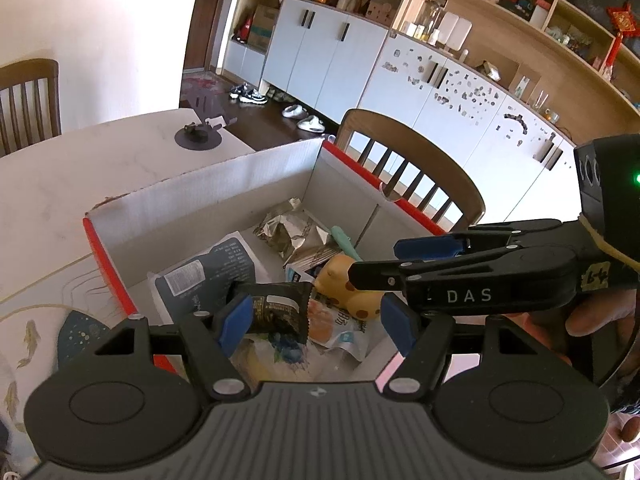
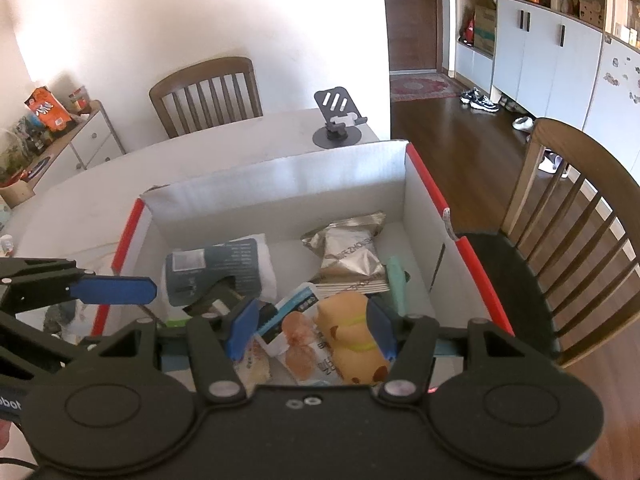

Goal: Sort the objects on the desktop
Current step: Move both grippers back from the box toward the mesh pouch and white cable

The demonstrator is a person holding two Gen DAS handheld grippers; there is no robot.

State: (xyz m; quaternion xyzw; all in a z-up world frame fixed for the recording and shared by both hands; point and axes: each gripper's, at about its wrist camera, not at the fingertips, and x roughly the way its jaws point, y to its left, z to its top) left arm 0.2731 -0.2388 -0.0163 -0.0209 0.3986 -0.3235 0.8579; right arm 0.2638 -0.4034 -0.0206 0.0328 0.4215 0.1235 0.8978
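Both our grippers hang over the white cardboard box [image 2: 280, 168] with red edges, where the sorted things collect. Our left gripper [image 1: 312, 316] stands released, its blue pads wide apart; a small dark snack sachet [image 1: 276, 312] sits just against the left pad [image 1: 236, 320], touched on one side only, so we judge it freed or falling, not gripped. In the right wrist view the same sachet [image 2: 216, 300] shows at about 10 o'clock from our right gripper [image 2: 312, 324], whose jaws are also spread and empty, hovering above the yellow giraffe toy [image 2: 352, 340].

The sachet looks light, crinkly and limp; we would pinch it across its flat middle, not the crimped end, since glossy film slips. The giraffe toy looks soft and rounded, best taken across the body. The silver foil packet [image 2: 352, 252] at 12 o'clock and the grey pouch [image 2: 216, 268] at 10 o'clock lie flat on the floor of the box, already sorted.
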